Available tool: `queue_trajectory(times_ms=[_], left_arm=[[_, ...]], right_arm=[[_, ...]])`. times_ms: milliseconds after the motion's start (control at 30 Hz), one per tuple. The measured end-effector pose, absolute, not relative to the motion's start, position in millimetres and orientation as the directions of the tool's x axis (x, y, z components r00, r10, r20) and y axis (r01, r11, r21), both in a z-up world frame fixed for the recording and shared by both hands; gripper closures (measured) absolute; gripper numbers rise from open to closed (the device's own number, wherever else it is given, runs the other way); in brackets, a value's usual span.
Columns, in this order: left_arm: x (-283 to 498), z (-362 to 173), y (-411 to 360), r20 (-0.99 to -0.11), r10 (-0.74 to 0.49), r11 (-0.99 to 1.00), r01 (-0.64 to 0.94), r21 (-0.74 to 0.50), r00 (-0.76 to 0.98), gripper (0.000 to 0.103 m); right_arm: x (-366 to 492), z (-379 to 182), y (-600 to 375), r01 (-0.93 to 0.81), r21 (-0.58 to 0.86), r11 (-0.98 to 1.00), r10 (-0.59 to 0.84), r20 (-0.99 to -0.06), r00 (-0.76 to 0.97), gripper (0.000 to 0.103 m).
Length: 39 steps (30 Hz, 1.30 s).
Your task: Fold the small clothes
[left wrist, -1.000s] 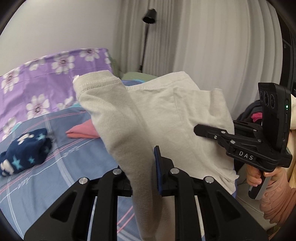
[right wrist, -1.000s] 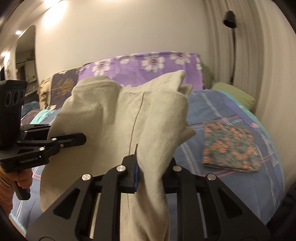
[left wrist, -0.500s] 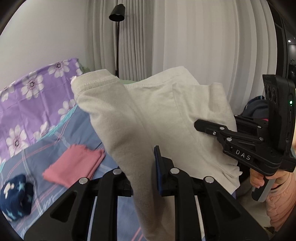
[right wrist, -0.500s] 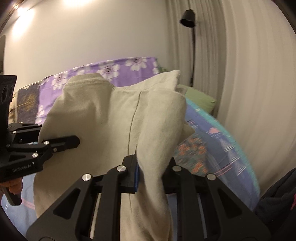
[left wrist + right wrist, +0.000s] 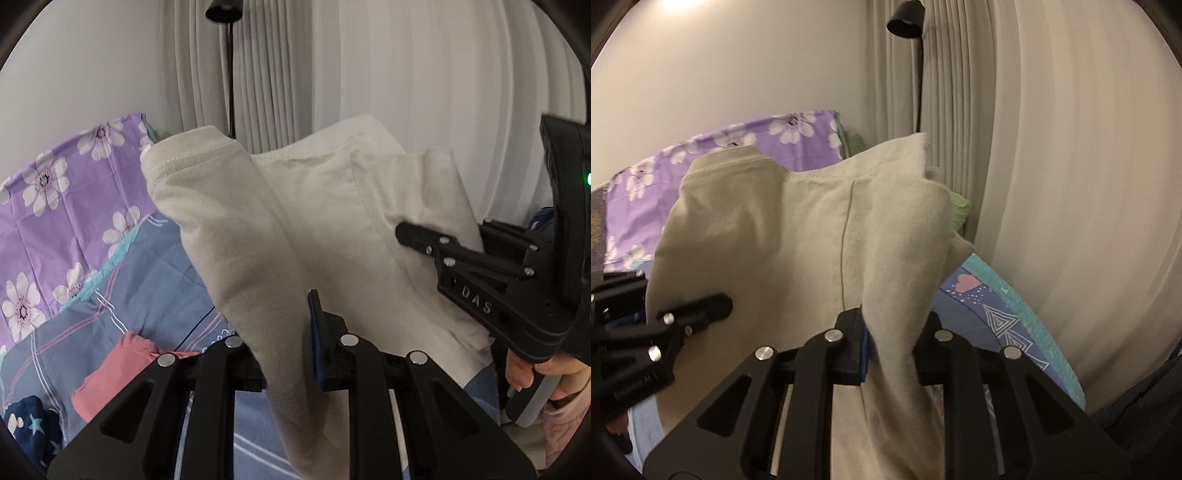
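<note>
You've got the beige garment [image 5: 314, 229] off the bed [image 5: 159, 280], hanging in the air between both tools. Left gripper [image 5: 288, 343] is clamped on one bunched edge, right gripper [image 5: 890, 343] pinches the other. It's light, limp knit: it'll sag and twist, won't hold a crease alone. Grip at the stitched hem corners, not mid-panel. Pink folded piece [image 5: 110, 373] sits near left on the bed.

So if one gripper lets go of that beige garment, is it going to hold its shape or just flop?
Likely flop: the beige garment already drapes and bunches limply below the left gripper and right gripper. It looks thin and light, so it should probably swing from whichever pinch remains.
</note>
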State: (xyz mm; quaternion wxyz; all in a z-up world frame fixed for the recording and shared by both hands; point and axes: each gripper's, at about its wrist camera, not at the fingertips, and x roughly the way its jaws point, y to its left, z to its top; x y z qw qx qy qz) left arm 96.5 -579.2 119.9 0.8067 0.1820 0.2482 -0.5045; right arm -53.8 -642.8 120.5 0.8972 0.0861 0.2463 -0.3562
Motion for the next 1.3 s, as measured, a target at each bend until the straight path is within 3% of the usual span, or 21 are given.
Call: queue_trajectory(times_ms=[67, 100, 133, 167, 200, 267, 367, 567, 633, 800, 900, 1100, 1300], left_arm=[[106.1, 110.0, -591.0, -0.592, -0.714, 0.438, 0.898, 0.039, 0.374, 0.083], [112.6, 102.7, -597.5, -0.599, -0.702, 0.453, 0.89, 0.042, 0.386, 0.077], [117.2, 97.1, -603.1, -0.61, -0.688, 0.464, 0.885, 0.048, 0.394, 0.069], [124.0, 86.1, -609.0, -0.636, -0.648, 0.49, 0.868, 0.074, 0.42, 0.052], [128.4, 76.4, -610.4, -0.656, -0.615, 0.509, 0.855, 0.094, 0.438, 0.045], [132.5, 58.1, -602.7, -0.68, -0.6, 0.506, 0.858, 0.085, 0.421, 0.045], [125.8, 34.6, -582.5, -0.705, -0.612, 0.454, 0.889, 0.058, 0.358, 0.045], [93.5, 2.0, -546.4, -0.718, -0.615, 0.403, 0.913, 0.07, 0.326, 0.043], [78.2, 2.7, -530.5, -0.7, -0.64, 0.392, 0.918, 0.059, 0.318, 0.036], [33.3, 13.6, -488.5, -0.642, -0.697, 0.37, 0.927, 0.058, 0.319, 0.019], [8.8, 24.3, -463.7, -0.598, -0.73, 0.364, 0.929, 0.069, 0.33, 0.009], [-33.4, 50.4, -423.6, -0.528, -0.76, 0.374, 0.919, 0.121, 0.379, 0.002], [-60.8, 66.8, -389.7, -0.523, -0.755, 0.403, 0.909, 0.105, 0.394, 0.002]], right_arm=[[-41.1, 113.0, -655.9, 0.693, -0.017, 0.72, -0.598, -0.521, 0.609, 0.087], [-34.0, 105.6, -663.6, 0.694, -0.028, 0.719, -0.6, -0.528, 0.6, 0.087], [-26.9, 97.0, -670.1, 0.709, -0.066, 0.702, -0.622, -0.542, 0.565, 0.085], [-22.8, 88.8, -673.0, 0.732, -0.106, 0.673, -0.649, -0.559, 0.516, 0.073], [-20.7, 75.4, -678.8, 0.777, -0.169, 0.606, -0.698, -0.58, 0.419, 0.066], [-29.1, 61.2, -676.4, 0.81, -0.17, 0.561, -0.716, -0.591, 0.372, 0.067], [-54.9, 38.7, -660.9, 0.778, -0.018, 0.628, -0.616, -0.621, 0.484, 0.072], [-96.0, -0.6, -600.3, 0.737, 0.029, 0.675, -0.543, -0.657, 0.523, 0.073], [-111.3, -4.5, -576.5, 0.74, 0.025, 0.672, -0.546, -0.659, 0.518, 0.068], [-150.3, -2.4, -514.7, 0.761, -0.006, 0.649, -0.579, -0.653, 0.488, 0.038], [-174.0, 12.1, -487.4, 0.775, 0.02, 0.632, -0.587, -0.641, 0.495, 0.027], [-199.6, 47.3, -450.9, 0.79, -0.003, 0.613, -0.628, -0.609, 0.485, 0.017], [-219.4, 73.7, -418.0, 0.783, -0.003, 0.622, -0.646, -0.567, 0.511, 0.011]])
